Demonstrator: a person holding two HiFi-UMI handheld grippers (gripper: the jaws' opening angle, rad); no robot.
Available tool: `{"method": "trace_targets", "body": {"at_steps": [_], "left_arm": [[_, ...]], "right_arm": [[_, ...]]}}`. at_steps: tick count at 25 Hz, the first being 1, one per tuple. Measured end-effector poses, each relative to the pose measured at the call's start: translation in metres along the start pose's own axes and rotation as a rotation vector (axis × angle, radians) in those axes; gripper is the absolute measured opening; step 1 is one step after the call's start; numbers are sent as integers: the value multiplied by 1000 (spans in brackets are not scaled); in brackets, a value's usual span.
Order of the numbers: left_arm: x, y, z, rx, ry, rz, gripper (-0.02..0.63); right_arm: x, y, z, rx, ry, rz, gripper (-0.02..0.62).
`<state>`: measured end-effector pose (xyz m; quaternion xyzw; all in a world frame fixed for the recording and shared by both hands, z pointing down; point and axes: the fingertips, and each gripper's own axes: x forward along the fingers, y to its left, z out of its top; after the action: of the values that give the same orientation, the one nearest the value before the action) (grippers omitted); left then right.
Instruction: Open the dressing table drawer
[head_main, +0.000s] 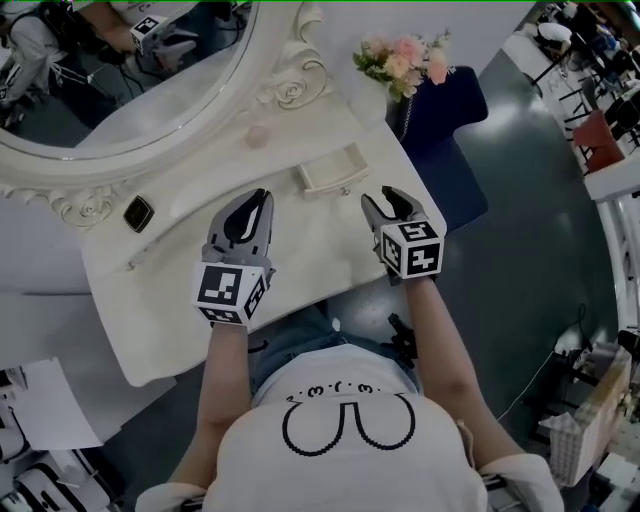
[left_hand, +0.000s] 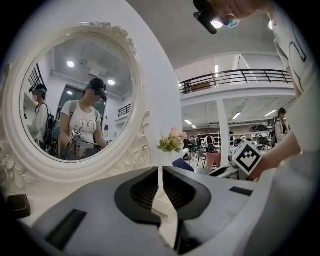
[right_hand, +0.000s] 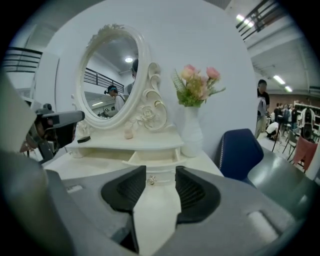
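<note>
The white dressing table (head_main: 300, 255) has a small drawer (head_main: 333, 171) standing pulled out below its upper shelf. In the right gripper view the open drawer (right_hand: 152, 159) shows its empty inside and a small metal knob (right_hand: 151, 180) on the front. My right gripper (head_main: 388, 202) hovers just in front of the drawer, a little to its right. Its jaws (right_hand: 160, 174) are open with nothing between them, and the knob shows beyond the gap. My left gripper (head_main: 256, 200) hangs over the tabletop left of the drawer, its jaws (left_hand: 160, 172) shut on nothing.
A big oval mirror (head_main: 120, 90) in a carved white frame stands at the back left. A white vase of pink flowers (head_main: 405, 62) sits at the table's right end, with a blue chair (head_main: 452, 110) beyond it. On the shelf lie a small dark box (head_main: 138, 213) and a pink bit (head_main: 258, 135).
</note>
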<state>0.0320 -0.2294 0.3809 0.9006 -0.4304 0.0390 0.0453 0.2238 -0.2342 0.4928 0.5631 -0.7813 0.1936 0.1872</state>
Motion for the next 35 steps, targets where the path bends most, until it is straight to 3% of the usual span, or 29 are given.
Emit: {"method": "trace_targets", "body": {"at_steps": [5, 10, 19, 25, 35], "left_arm": [[6, -6, 16, 21, -34, -19, 25], [11, -12, 38, 50, -77, -36, 25], [18, -13, 97, 115, -191, -36, 25], [20, -13, 124, 144, -244, -40, 25], [23, -8, 129, 158, -247, -40, 25]], "right_arm": [[-50, -8, 37, -50, -136, -53, 154], [-101, -13, 92, -105, -337, -132, -3], [-158, 3, 160, -235, -540, -174, -5], [-173, 3, 183, -256, -592, -195, -5], [-166, 3, 190, -260, -592, -178, -5]]}}
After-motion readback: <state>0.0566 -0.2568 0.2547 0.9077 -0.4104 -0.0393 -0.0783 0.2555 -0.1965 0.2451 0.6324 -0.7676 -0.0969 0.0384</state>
